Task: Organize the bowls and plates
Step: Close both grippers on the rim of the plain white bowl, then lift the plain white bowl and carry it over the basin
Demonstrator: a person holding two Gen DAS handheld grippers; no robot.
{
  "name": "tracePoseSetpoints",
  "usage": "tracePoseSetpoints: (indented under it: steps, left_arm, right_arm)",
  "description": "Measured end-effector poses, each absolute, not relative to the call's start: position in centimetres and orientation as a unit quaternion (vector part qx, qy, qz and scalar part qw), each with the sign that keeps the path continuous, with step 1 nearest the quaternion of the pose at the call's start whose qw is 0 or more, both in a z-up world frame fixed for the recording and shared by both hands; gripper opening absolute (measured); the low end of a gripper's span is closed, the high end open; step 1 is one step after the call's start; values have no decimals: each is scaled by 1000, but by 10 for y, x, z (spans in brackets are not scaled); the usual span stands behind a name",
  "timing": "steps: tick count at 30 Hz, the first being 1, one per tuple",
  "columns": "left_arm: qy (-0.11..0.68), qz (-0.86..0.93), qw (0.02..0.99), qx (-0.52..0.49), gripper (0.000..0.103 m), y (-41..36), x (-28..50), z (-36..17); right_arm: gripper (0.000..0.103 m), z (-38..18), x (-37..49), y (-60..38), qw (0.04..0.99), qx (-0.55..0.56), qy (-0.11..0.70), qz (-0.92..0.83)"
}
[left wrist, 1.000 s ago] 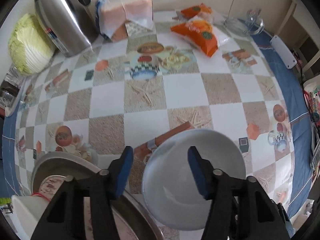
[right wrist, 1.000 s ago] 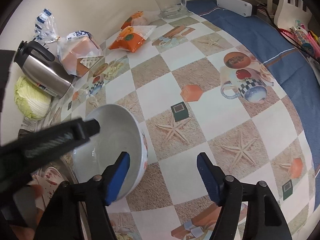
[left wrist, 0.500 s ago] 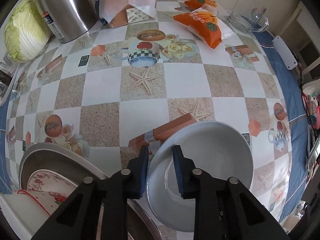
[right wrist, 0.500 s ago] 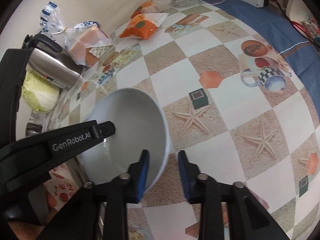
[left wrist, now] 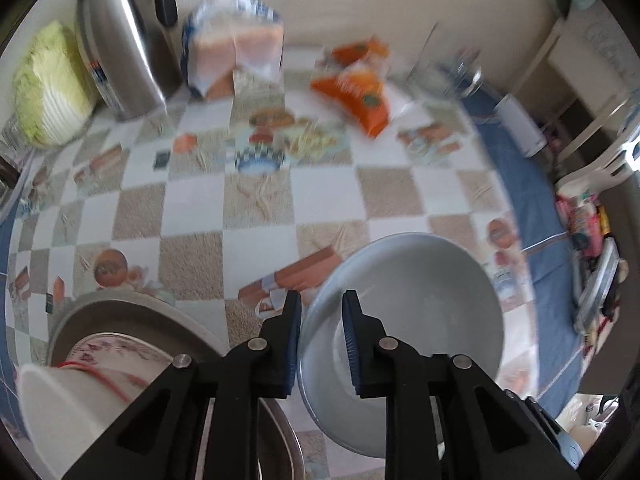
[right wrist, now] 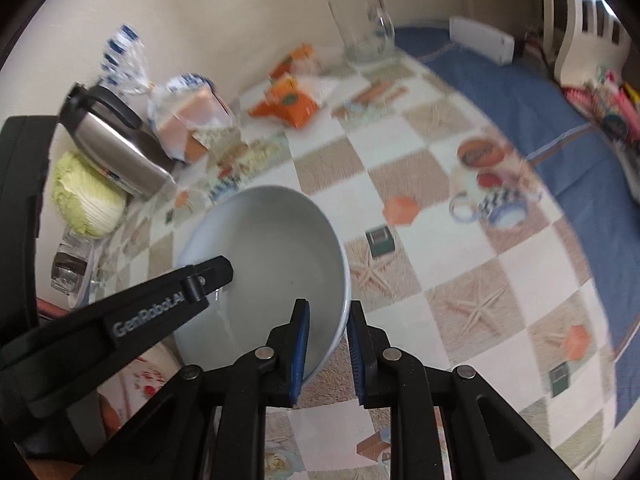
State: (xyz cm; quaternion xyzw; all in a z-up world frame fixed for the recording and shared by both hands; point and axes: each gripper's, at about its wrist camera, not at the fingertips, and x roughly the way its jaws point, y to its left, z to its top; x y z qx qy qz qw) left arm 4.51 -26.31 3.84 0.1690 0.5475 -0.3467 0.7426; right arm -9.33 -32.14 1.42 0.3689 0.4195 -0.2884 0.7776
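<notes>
A pale grey bowl [left wrist: 416, 300] is held between both grippers above the checked tablecloth. My left gripper [left wrist: 320, 308] is shut on the bowl's left rim. My right gripper [right wrist: 328, 320] is shut on the bowl's right rim; the bowl [right wrist: 272, 256] tilts toward the camera there. The left gripper's arm [right wrist: 120, 320] crosses the right wrist view at lower left. A steel basin [left wrist: 120, 312] at lower left holds a floral plate [left wrist: 116, 352] and a white bowl [left wrist: 60, 404].
A steel kettle [left wrist: 120, 40], a cabbage [left wrist: 48, 88], bagged bread [left wrist: 236, 52] and orange snack packs [left wrist: 360, 96] stand along the far wall. A glass mug [right wrist: 364, 28] is at the far right. The blue cloth border [right wrist: 540, 120] marks the table's right edge.
Both grippers closed on the bowl's rim, from wide open a second ago. The bowl has lifted and both views are blurred from motion.
</notes>
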Motion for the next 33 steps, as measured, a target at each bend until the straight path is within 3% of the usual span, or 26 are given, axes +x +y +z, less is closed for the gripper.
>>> tracePoseSetpoints:
  steps: [10, 19, 33]
  left_arm:
    - [492, -352, 791, 92, 22, -193, 46, 106]
    - [473, -329, 817, 16, 22, -104, 56, 127]
    - [499, -299, 812, -40, 22, -34, 68, 98]
  right_arm:
    - [21, 74, -84, -283, 827, 327, 383, -250]
    - [21, 116, -62, -218, 871, 258, 368, -199]
    - [21, 98, -28, -161, 876, 205, 413, -140]
